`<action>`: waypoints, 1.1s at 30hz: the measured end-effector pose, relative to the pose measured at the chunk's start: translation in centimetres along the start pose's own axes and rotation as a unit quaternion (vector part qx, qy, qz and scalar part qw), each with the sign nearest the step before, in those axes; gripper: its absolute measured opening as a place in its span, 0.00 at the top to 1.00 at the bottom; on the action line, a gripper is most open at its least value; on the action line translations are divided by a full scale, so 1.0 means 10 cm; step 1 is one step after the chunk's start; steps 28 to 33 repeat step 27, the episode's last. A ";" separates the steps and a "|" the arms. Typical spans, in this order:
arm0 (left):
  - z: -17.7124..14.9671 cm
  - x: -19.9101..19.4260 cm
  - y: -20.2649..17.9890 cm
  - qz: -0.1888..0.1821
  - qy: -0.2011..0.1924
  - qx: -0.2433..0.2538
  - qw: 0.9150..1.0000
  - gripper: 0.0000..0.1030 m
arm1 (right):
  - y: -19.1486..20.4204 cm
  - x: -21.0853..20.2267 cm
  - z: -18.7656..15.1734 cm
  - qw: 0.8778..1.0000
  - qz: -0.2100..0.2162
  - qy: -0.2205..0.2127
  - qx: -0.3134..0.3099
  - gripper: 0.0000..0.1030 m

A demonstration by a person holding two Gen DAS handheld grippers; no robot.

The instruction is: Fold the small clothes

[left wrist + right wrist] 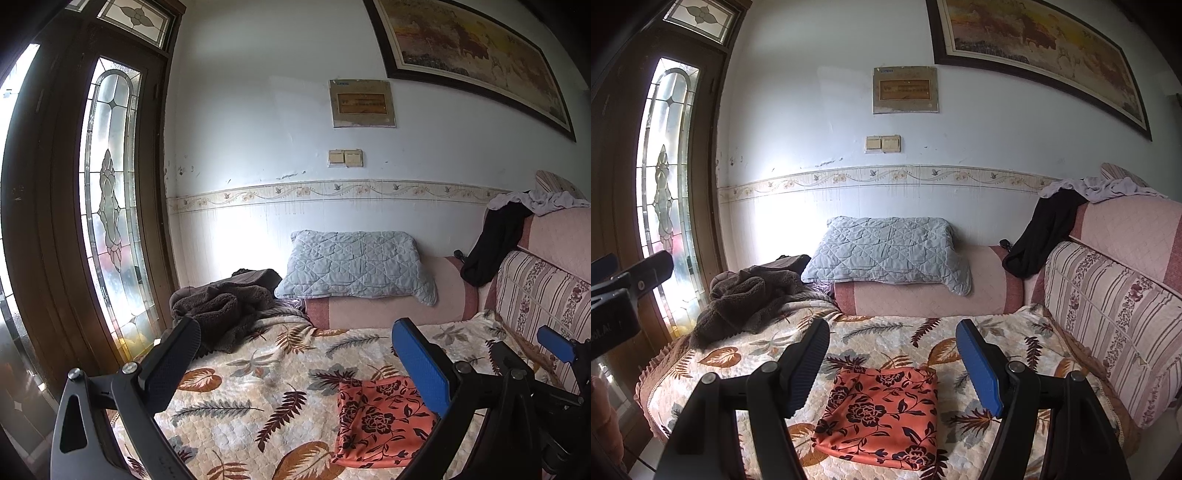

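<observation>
An orange cloth with a dark flower print (882,415) lies folded into a neat rectangle on the leaf-patterned sofa cover (897,332). In the left wrist view the same orange cloth (380,421) sits low and right of centre. My right gripper (892,334) hovers open above and just behind the cloth, nothing between its fingers. My left gripper (295,334) is open too, to the left of the cloth, holding nothing. The right gripper's blue pad (557,343) shows at the right edge of the left wrist view.
A brown fleece garment (746,299) is heaped at the sofa's far left. A grey quilted pillow (890,254) rests on the pink armrest (923,299). Black and pale clothes (1041,236) hang over the striped backrest (1115,306). A glass-panelled door (670,192) stands at the left.
</observation>
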State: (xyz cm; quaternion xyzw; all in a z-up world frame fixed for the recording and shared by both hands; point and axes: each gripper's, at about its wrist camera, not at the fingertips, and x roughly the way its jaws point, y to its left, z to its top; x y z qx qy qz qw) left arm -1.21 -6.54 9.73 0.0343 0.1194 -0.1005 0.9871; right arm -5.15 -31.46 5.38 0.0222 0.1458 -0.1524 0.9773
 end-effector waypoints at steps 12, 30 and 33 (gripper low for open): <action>-0.02 0.09 0.01 -0.001 0.006 -0.002 1.000 0.00 | 0.03 0.07 -0.02 1.000 0.000 0.008 -0.004 0.28; -0.12 0.82 -0.01 -0.008 0.035 -0.016 0.999 0.00 | -0.04 0.82 -0.08 0.999 0.002 0.041 -0.007 0.27; -0.12 0.82 -0.01 -0.008 0.035 -0.016 0.999 0.00 | -0.04 0.82 -0.08 0.999 0.002 0.041 -0.007 0.27</action>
